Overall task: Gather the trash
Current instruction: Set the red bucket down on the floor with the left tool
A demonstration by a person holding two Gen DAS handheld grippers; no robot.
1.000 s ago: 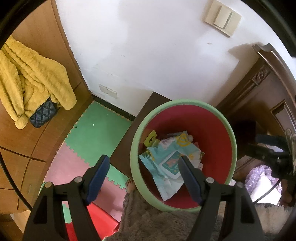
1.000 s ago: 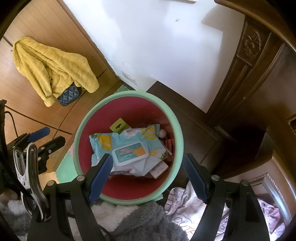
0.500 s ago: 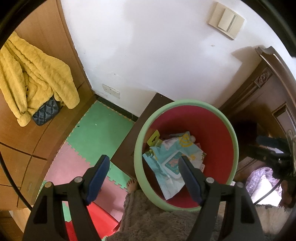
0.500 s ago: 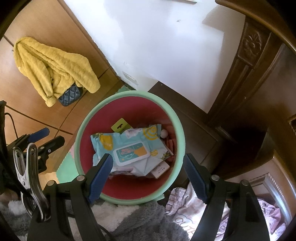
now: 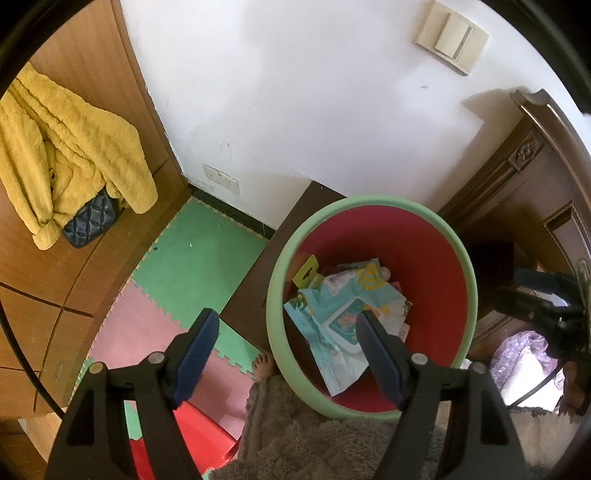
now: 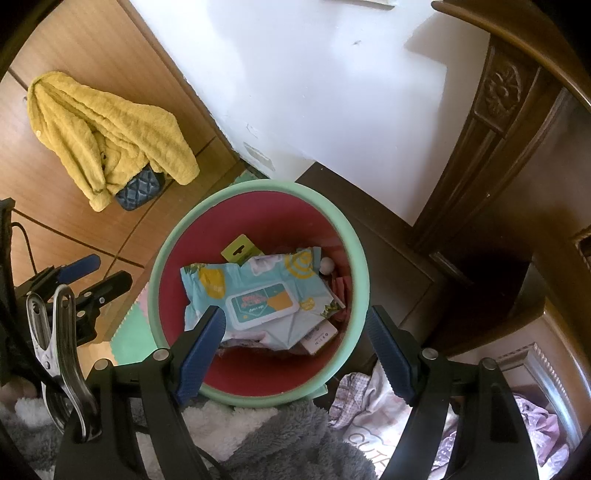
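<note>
Both tongs released: left tongs point(image 5: 284, 354), right tongs point(image 6: 297, 349). Bin point(image 6: 354, 254) wipes pack point(image 6: 258, 291); light switch point(image 5: 451, 36) left view only.

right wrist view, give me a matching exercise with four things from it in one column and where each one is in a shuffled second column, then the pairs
Things
1. wet wipes pack
2. yellow sweater
3. quilted bag
4. patterned cloth

Places
A. partly tucked under the sweater's lower edge
B. outside the bin, near the bottom of the frame by the right gripper
C. hanging against the wooden panel at upper left
D. on top of the trash inside the bin

Pairs: 1-D, 2-C, 3-A, 4-B
</note>
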